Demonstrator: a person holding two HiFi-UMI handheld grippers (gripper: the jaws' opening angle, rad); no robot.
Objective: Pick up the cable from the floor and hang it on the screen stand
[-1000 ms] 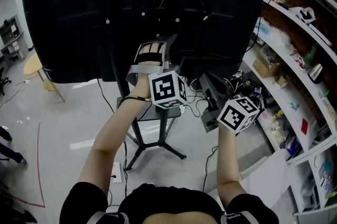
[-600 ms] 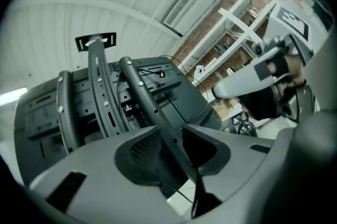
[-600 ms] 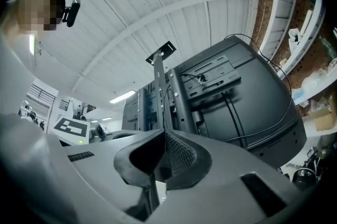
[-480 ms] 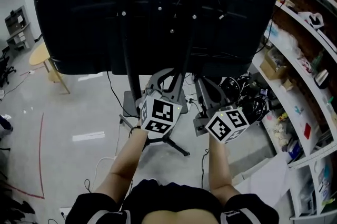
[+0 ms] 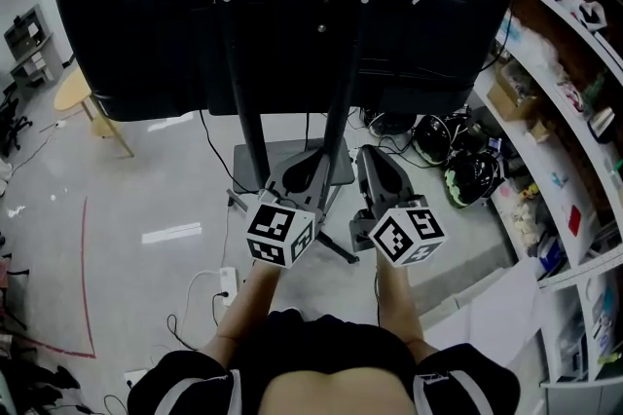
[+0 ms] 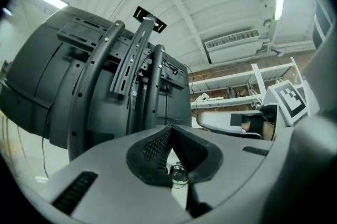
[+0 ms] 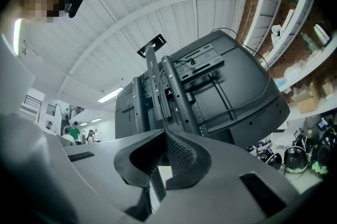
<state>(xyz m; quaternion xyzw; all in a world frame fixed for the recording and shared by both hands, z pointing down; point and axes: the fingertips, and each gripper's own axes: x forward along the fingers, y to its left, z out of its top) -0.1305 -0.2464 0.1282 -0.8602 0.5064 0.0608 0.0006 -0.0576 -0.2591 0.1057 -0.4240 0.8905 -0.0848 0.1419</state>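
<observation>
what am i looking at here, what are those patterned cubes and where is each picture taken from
There is no robot here: a person holds a handheld claw in each hand. The patterned cubes are part of those claws. The head view looks down from the person's head at the left claw and right claw, behind a big black screen on its stand. The other two pictures come from a camera riding on each claw, looking along its jaws up at the screen. On the floor lie a white power strip and a heap of dark cables and gear. Shelves stand at the right. Both claws are shut and hold nothing.
</observation>
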